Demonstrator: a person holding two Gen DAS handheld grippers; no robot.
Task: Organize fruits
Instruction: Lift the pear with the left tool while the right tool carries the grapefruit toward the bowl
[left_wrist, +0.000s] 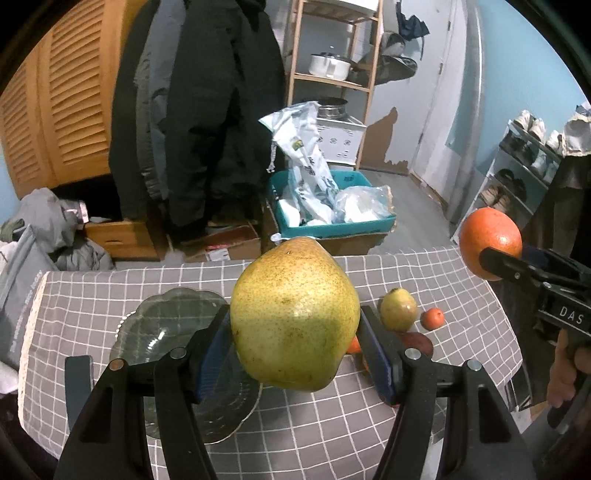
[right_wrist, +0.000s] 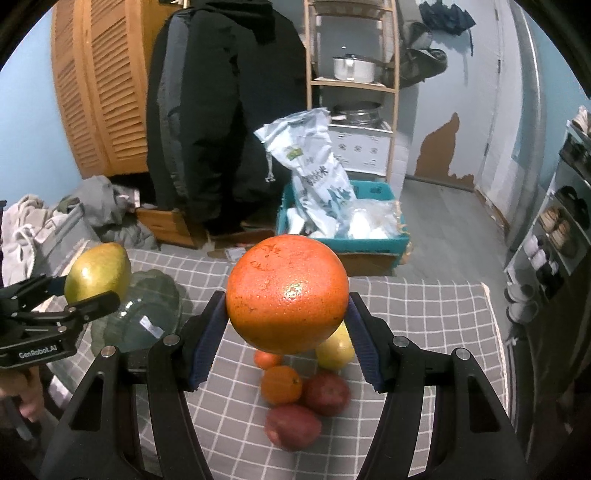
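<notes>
My left gripper is shut on a large yellow-green pear and holds it above the table, just right of a clear glass plate. My right gripper is shut on a big orange grapefruit, held above a cluster of fruit on the cloth: a small tangerine, an orange, two red fruits and a yellow pear. The right gripper with the grapefruit also shows at the right in the left wrist view. The left gripper with its pear shows over the plate in the right wrist view.
The table has a grey checked cloth. Behind its far edge are cardboard boxes, a teal crate with bags, hanging dark coats, a wooden shelf and a shoe rack at the right.
</notes>
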